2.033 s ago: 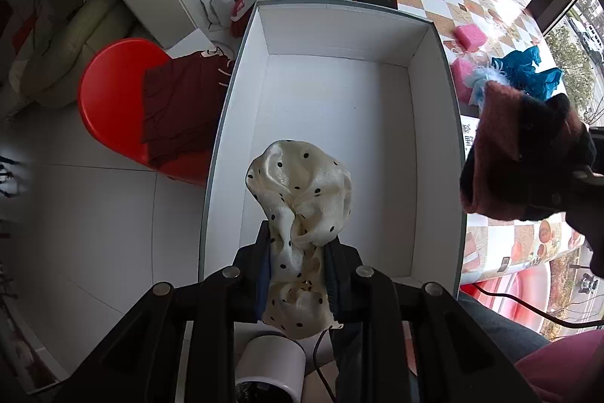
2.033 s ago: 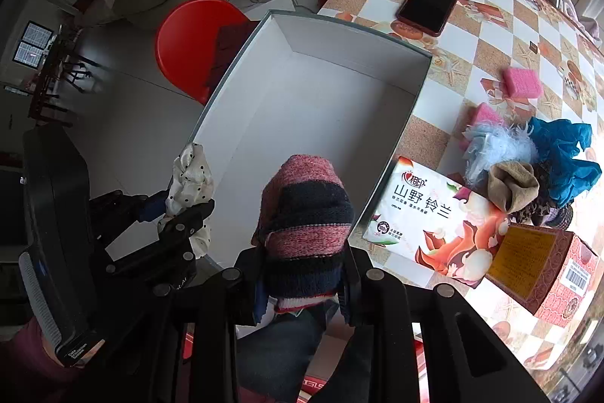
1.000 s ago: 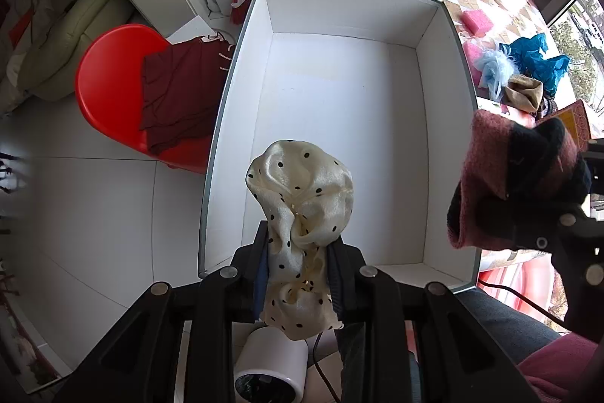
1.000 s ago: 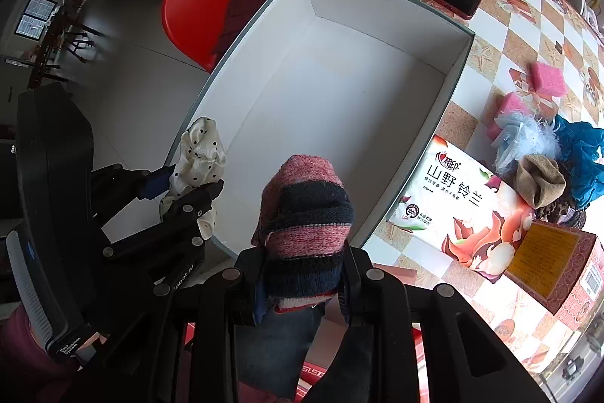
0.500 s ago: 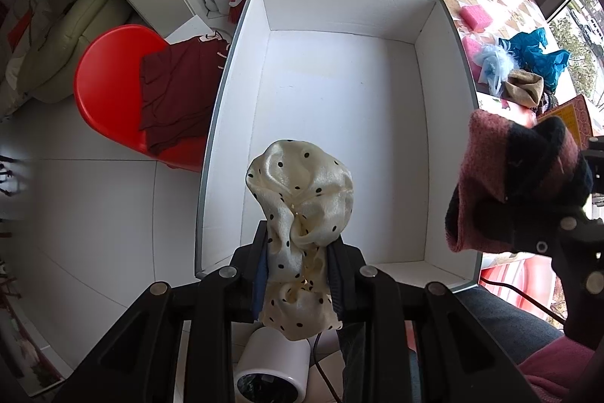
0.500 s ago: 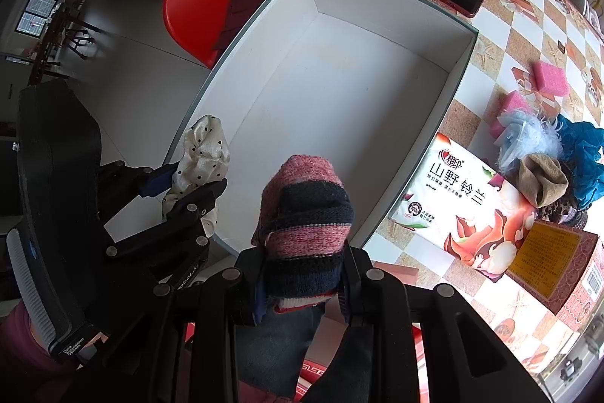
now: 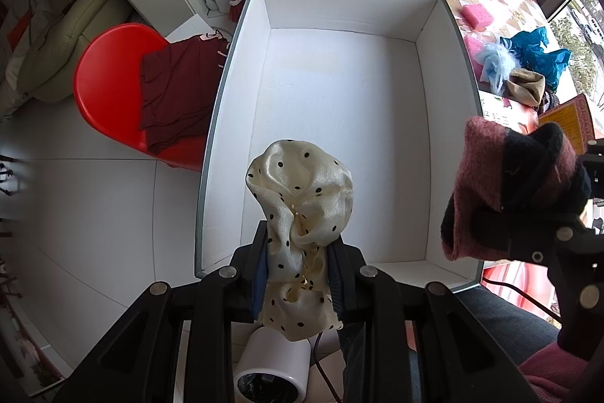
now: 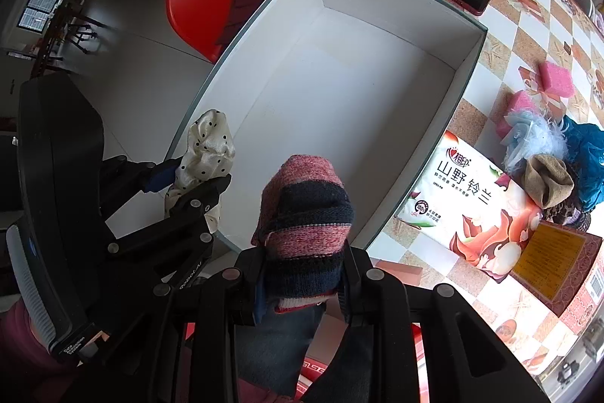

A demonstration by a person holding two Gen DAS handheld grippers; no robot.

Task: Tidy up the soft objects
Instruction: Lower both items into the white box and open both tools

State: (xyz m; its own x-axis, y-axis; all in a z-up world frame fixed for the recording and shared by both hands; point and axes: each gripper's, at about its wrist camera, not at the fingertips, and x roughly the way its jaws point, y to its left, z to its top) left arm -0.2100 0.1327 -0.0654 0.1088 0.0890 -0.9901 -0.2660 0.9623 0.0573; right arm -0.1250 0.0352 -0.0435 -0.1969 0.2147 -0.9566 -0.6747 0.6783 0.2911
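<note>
Left wrist view looks straight down: the left gripper (image 7: pixel 298 274) pinches a cream polka-dot cloth (image 7: pixel 302 199) over the near end of the white box (image 7: pixel 449 63), whose floor is bare. Off to its right, the right gripper (image 8: pixel 302 274) is clamped on a pink-and-navy knitted sock (image 8: pixel 305 214), poised above the box's near edge. To do the drop well, I'd carry each bundle farther inside the walls (the sock especially) and lower it before letting go. More soft things (image 8: pixel 543 153) wait on the counter (image 8: pixel 528 6).
</note>
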